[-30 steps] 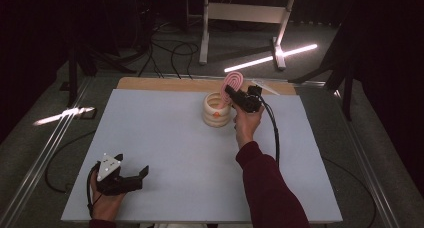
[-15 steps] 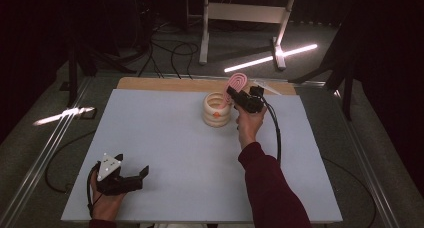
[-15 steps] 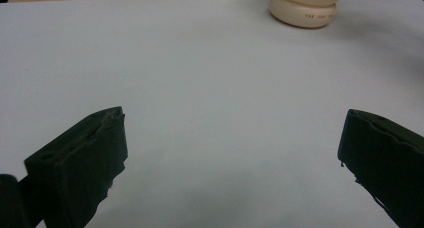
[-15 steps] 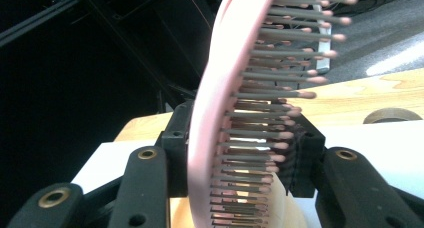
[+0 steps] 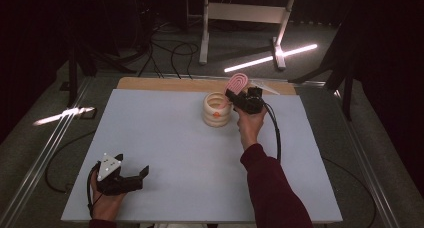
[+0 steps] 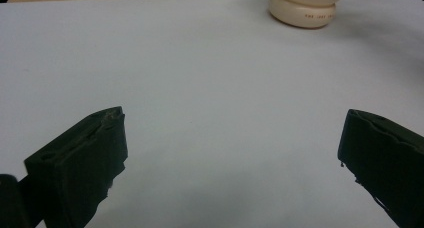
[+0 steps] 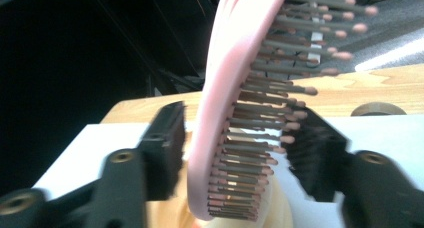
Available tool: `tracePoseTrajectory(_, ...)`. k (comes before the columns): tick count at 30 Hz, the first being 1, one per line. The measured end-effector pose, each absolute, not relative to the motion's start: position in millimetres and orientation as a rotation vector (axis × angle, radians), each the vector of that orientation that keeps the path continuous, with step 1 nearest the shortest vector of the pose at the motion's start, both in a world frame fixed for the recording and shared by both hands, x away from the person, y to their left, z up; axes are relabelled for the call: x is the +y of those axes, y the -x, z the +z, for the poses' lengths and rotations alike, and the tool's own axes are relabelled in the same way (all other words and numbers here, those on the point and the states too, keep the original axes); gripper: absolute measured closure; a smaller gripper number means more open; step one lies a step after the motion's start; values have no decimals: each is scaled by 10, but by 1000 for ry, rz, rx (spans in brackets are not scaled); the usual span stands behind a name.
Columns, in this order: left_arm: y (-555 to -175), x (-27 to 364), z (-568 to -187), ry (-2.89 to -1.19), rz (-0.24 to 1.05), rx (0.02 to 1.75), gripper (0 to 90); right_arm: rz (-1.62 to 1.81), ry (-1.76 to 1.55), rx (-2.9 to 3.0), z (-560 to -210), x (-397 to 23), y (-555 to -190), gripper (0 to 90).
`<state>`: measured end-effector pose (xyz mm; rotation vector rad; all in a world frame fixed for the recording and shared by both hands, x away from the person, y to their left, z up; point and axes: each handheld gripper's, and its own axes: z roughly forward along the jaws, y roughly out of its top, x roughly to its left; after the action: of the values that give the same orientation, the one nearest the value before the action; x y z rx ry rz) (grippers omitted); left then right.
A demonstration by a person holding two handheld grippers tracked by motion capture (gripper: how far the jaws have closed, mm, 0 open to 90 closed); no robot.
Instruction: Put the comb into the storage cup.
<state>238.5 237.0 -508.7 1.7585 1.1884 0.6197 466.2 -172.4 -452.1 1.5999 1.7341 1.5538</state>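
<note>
Right tongs [image 7: 230, 153] have just been opening around the pink hairbrush [image 7: 235, 88], apparently freeing it.
Brush stands in the cream holder [image 5: 217, 110]; next, withdraw clear. Left tongs [image 6: 230, 153] wide, idle on the bench [image 5: 165, 138].

Pink hairbrush [image 7: 235, 88] blurred — top cut off; cream holder [image 6: 306, 7] cropped at edge.

A dark lab: floor cables [image 5: 165, 50] (loose), metal stand [image 5: 240, 18], rig table [image 5: 165, 138].
</note>
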Motion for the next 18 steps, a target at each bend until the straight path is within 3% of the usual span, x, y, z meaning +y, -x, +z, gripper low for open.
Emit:
tracePoseTrajectory(2,-2385,2371,-5088,-1758,620,1189,1,1526,-1579,1768,-4517,-1723,-4651,322)
tracePoseTrajectory(7,-2385,2365,-5087,-1757,619,1189,1,1457,-1544,1822,-4515,-1716,-4623,237)
tracePoseTrajectory(18,-2386,2366,-5085,-1756,619,1190,1,1334,-1490,1960,-4505,-1699,-4503,130)
